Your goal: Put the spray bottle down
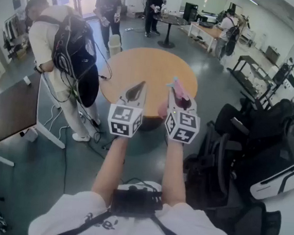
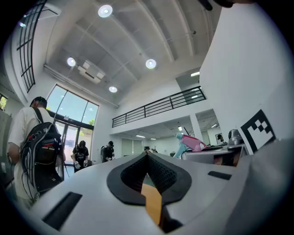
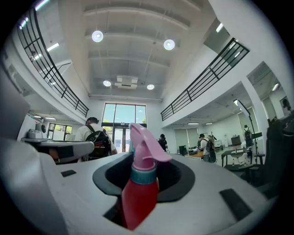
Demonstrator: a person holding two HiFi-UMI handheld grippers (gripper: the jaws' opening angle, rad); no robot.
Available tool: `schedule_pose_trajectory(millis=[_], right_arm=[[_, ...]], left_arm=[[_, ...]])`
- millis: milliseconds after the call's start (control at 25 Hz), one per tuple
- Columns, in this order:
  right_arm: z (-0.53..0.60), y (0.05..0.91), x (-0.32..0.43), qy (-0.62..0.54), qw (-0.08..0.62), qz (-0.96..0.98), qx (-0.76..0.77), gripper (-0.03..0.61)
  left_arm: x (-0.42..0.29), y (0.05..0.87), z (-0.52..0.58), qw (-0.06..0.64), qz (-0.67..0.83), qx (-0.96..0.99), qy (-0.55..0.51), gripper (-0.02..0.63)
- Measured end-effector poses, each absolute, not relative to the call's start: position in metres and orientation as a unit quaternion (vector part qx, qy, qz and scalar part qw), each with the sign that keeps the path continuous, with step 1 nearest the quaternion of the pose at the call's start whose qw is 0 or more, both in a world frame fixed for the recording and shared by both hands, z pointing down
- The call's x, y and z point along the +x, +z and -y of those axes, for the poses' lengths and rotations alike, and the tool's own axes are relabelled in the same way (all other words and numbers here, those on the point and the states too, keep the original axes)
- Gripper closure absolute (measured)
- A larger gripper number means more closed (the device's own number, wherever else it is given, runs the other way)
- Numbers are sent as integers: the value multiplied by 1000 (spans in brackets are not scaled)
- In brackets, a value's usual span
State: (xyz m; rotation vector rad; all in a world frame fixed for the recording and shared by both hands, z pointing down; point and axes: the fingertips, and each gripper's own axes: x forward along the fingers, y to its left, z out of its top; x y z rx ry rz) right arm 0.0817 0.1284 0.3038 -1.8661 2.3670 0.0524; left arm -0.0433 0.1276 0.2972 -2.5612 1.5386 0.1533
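Right gripper view: my right hand-held gripper (image 3: 145,160) grasps the red spray bottle (image 3: 138,202), upright.
Left gripper view: my left hand-held gripper (image 2: 147,158) is clenched, empty.

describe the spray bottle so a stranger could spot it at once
Find the round wooden table mid-hall; two grippers are held out at its near side. The spray bottle sits in the jaws of the right gripper: red body, teal collar, pink trigger head. The left gripper beside it holds nothing.
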Motion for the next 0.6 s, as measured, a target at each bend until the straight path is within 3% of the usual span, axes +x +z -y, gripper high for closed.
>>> schedule_pose_trajectory(millis=[600], right_arm=[[-122,335,109,5,51,-805,-591,417]], left_arm=[[-7,342,-117,32,-550,-834,29,603]])
